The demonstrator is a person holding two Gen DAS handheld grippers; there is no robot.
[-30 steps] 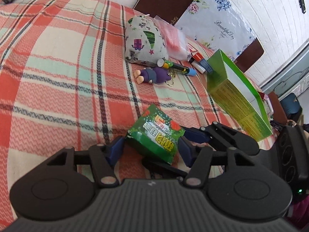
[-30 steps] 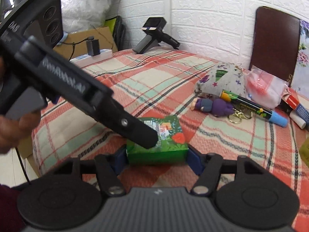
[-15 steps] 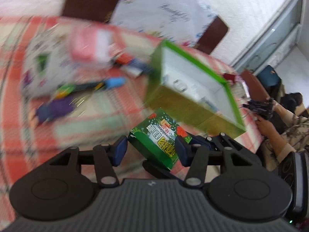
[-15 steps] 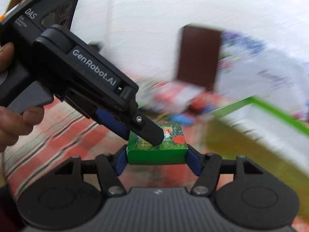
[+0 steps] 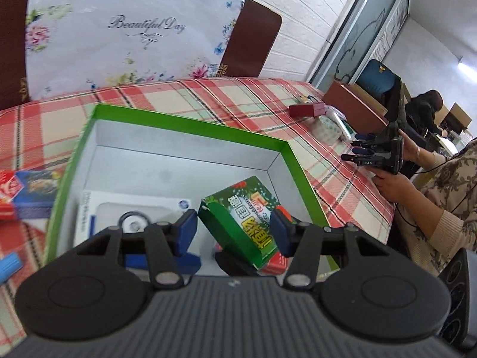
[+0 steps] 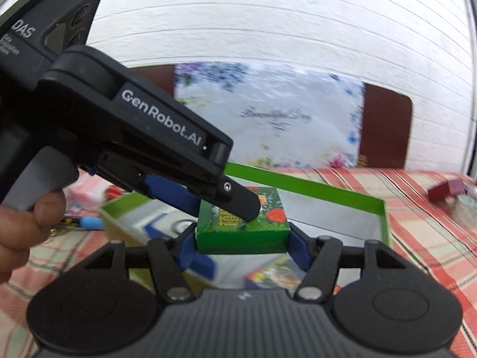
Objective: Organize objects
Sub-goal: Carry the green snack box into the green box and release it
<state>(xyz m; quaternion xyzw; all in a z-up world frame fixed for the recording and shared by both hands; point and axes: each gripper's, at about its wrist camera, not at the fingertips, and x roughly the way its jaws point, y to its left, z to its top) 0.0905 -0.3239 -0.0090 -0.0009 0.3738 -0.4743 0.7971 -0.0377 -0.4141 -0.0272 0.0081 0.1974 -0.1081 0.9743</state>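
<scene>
Now the small green packet is held above the open green box, having been carried there from the plaid tablecloth.

Placement is judged imminent. The packet is clamped by both the right gripper and the left gripper. A white carton already inside is shown only by the left view; the left gripper's body and the holding hand only by the right.

"Beautiful Day" — on the floral sheet; "GenRobot.AI" and "DAS" — on the left claw.
</scene>
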